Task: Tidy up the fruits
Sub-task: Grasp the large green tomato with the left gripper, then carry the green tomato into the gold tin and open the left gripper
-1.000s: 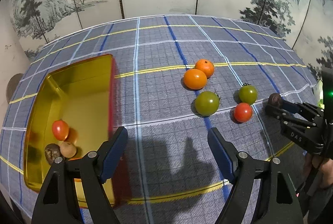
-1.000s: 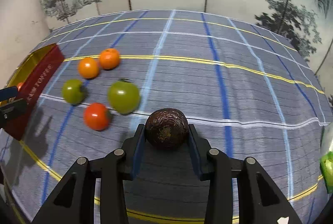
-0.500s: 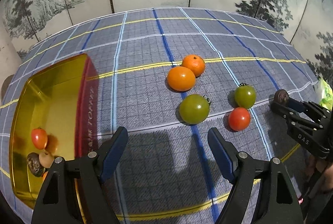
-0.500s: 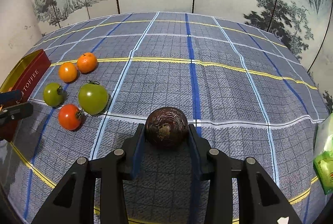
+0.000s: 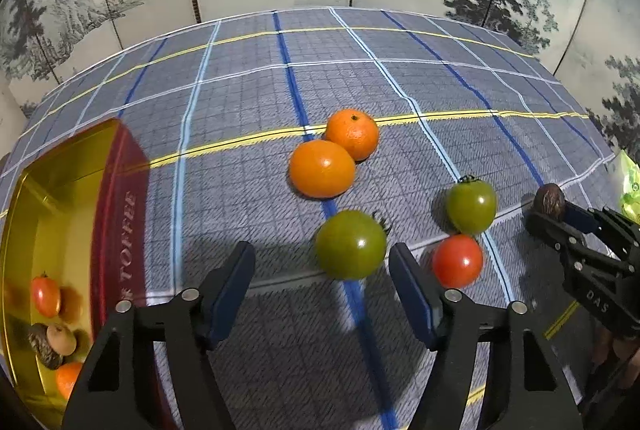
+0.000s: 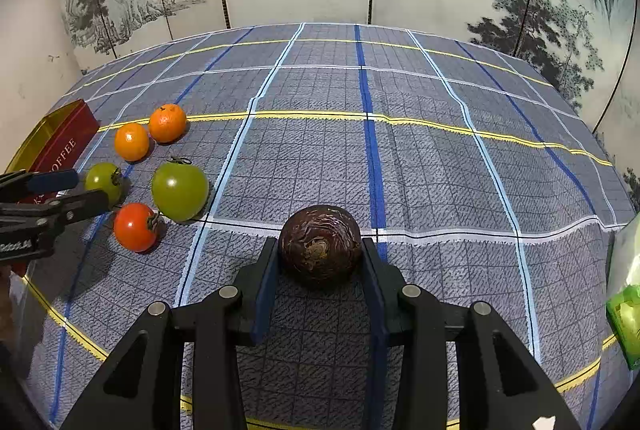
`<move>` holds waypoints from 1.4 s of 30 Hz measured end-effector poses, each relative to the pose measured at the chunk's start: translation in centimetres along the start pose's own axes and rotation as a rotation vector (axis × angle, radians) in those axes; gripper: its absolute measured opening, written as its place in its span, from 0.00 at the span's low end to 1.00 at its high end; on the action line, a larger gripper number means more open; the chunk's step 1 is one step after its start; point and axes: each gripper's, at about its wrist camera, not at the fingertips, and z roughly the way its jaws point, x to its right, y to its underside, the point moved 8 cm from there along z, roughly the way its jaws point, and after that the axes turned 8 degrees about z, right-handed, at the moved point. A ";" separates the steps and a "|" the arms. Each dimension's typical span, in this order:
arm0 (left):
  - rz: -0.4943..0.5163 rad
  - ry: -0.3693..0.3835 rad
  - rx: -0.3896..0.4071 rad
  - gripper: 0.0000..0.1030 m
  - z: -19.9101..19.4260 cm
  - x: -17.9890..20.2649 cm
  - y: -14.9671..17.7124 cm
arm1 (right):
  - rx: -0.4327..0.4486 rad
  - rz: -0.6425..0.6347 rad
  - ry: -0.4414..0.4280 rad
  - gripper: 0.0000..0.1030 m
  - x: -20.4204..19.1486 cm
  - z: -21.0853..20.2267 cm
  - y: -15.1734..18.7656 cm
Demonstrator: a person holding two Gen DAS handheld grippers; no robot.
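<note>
Plaid cloth (image 6: pixel 440 158), tin's fruit (image 5: pixel 46 296) left-view only

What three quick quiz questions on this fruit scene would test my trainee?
1. True or false: the right gripper is shut on the dark fruit.
2. How many fruits lie loose on the cloth?
3. Which fruit is nearest ahead of the left gripper: A, red tomato; B, the nearer green tomato; C, an orange?

Key:
1. True: both pads press its sides.
2. Five: two oranges, two green tomatoes, one red tomato.
3. B. The left jaws have just been closing, with nothing between them; the tomato lies just beyond the tips.
</note>
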 end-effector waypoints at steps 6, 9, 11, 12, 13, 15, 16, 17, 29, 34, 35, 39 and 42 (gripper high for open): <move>0.008 0.019 -0.001 0.36 0.7 0.5 0.0 | 0.000 0.008 -0.004 0.36 0.0 -0.1 0.1; 0.010 0.016 0.001 0.36 0.5 0.5 0.5 | 0.000 0.009 -0.004 0.36 0.0 -0.1 0.1; 0.016 0.018 0.001 0.35 0.3 0.6 0.8 | 0.000 0.008 -0.003 0.36 0.0 -0.1 0.1; 0.017 0.016 -0.001 0.35 0.1 0.6 1.0 | 0.000 0.008 -0.003 0.36 0.0 -0.1 0.1; 0.016 0.018 -0.002 0.35 0.0 0.5 1.2 | 0.000 0.008 -0.003 0.36 0.0 -0.1 0.1; 0.005 0.021 -0.005 0.35 -0.4 0.3 1.6 | 0.000 0.008 -0.003 0.36 0.0 -0.1 0.1; -0.001 0.023 -0.007 0.35 -0.6 0.2 1.8 | 0.000 0.008 -0.002 0.36 0.0 -0.1 0.1; -0.006 0.026 -0.006 0.35 -0.8 0.1 1.9 | 0.000 0.007 -0.001 0.36 0.0 -0.1 0.1; -0.057 0.027 0.017 0.35 -4.7 -1.6 3.3 | -0.002 0.000 0.011 0.36 0.0 -0.1 0.1; -0.082 0.001 0.067 0.35 -7.4 -3.8 2.9 | -0.002 0.001 0.010 0.36 0.0 0.0 0.1; -0.096 -0.008 0.076 0.35 -8.0 -4.6 3.0 | -0.002 0.000 0.011 0.36 0.0 0.0 0.1; -0.141 -0.045 0.090 0.35 -9.5 -7.6 3.6 | -0.002 0.000 0.012 0.36 0.0 0.0 0.1; -0.185 -0.093 0.090 0.35 -10.5 -10.6 4.8 | -0.002 0.000 0.012 0.36 0.0 0.0 0.1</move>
